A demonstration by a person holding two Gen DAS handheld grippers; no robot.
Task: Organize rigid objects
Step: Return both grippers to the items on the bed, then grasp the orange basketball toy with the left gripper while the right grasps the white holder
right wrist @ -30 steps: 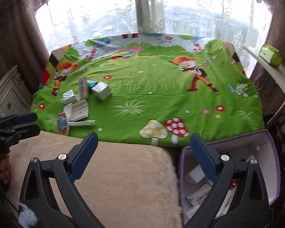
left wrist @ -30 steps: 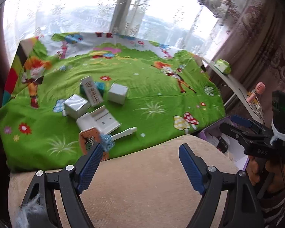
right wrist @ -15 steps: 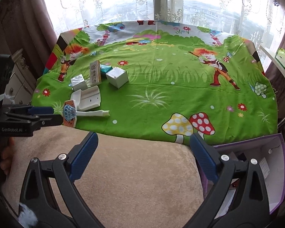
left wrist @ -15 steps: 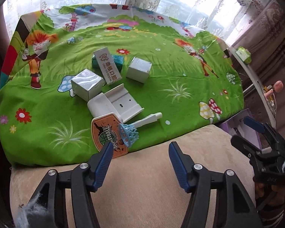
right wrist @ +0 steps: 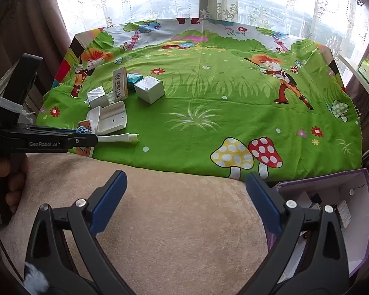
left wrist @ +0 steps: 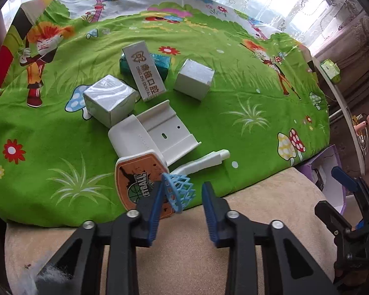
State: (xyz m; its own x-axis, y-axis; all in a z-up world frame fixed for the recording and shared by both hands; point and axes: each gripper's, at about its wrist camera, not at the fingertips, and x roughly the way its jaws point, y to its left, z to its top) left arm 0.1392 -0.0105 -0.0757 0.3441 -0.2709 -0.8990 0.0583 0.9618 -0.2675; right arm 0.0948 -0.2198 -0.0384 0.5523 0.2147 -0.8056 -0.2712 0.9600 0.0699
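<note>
Left wrist: your left gripper, jaws closing, not yet clamped, straddles the toy hoop's blue plastic net at the green cartoon sheet's near edge (flimsy mesh may slip or drag the orange backboard); right wrist: your right gripper gapes empty over the beige cushion.

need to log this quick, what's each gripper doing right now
Left gripper: jaws closing around the blue hoop of the toy basketball stand, not yet pressing.
Right gripper: open, empty.
</note>
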